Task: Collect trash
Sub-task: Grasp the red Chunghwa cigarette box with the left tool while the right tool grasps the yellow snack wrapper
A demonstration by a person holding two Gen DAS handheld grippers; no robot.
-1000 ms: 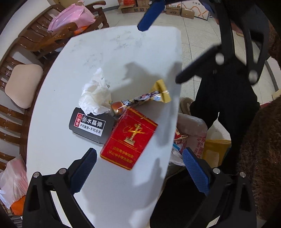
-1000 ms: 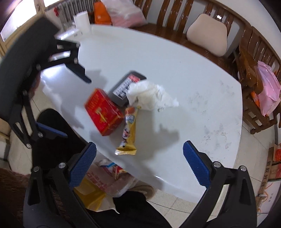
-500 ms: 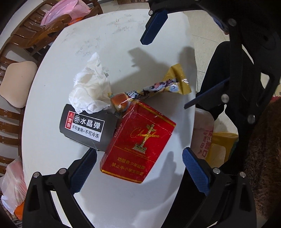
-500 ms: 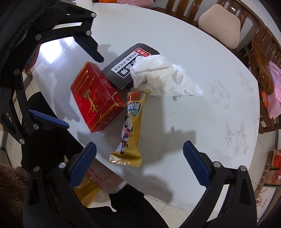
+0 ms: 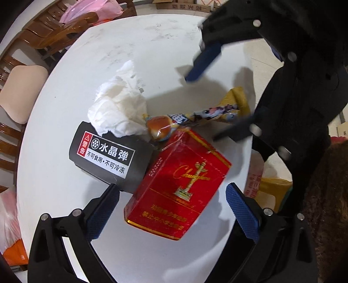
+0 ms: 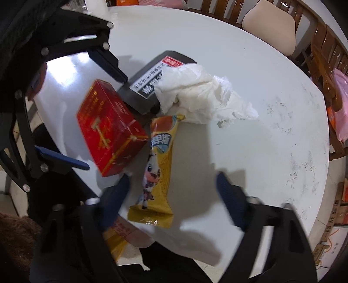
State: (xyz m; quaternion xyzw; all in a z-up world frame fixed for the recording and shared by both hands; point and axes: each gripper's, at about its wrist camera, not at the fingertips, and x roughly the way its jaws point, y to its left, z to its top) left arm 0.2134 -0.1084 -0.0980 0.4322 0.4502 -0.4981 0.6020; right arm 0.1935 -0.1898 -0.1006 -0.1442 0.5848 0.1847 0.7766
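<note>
— White and oval, the counter (image 5: 65, 104) is smooth with grey scuffs; what sits on it?

— At frame centre in the left wrist view, a small heap of trash. A red carton (image 5: 180, 185) with glossy film and gold print lies at lower centre, one edge leaning on a matte black box (image 5: 108, 156) with a white label strip, left of centre.

— Any containers holding something?

— Both boxes are closed; I cannot tell what is inside. A yellow snack wrapper (image 5: 208, 113), crinkly foil with a cartoon cow, looks flat, and its orange end touches the carton's upper corner.

— And the soft thing?

— A crumpled white tissue (image 5: 119, 108), upper left of centre, draped over the black box's top edge and touching the wrapper's end.

— The grippers?

— The left gripper (image 5: 171, 211) has its jaws wide apart, the carton's near end lying between the ribbed blue pads. In the right wrist view the right gripper (image 6: 171, 200), blurred, has jaws apart too, straddling the wrapper's near end at lower centre.

— Around the counter?

— Wooden chairs (image 6: 322, 50) with a beige cushion (image 6: 269, 26) at upper right, and a pink plastic bag (image 5: 91, 10) at upper left of the left view.
</note>
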